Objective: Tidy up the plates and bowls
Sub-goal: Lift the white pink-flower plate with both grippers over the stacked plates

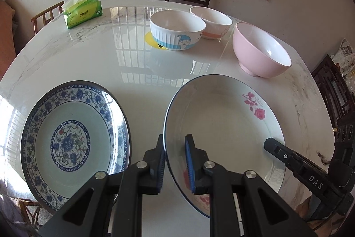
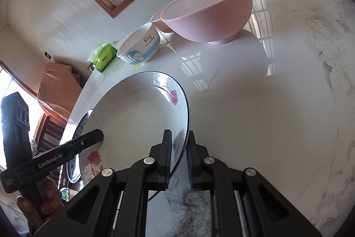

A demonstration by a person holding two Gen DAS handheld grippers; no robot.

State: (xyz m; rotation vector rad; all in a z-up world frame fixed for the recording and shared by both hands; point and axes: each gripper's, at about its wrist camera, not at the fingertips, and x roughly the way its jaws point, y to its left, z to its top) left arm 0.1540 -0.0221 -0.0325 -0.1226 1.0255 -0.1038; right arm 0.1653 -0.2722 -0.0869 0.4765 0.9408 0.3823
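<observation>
The marble tabletop [image 1: 88, 52] carries a blue-patterned plate [image 1: 73, 139] at the left and three bowls further back: a pink bowl [image 1: 261, 54], a blue cartoon bowl [image 1: 177, 30] and an orange-banded bowl [image 1: 213, 22]. The white rose plate [image 1: 224, 126] is tilted beside the blue-patterned plate. The left tongs [image 1: 175, 161] are clamped on its near-left rim, and the right tongs [image 2: 179, 159] on its right rim.
</observation>
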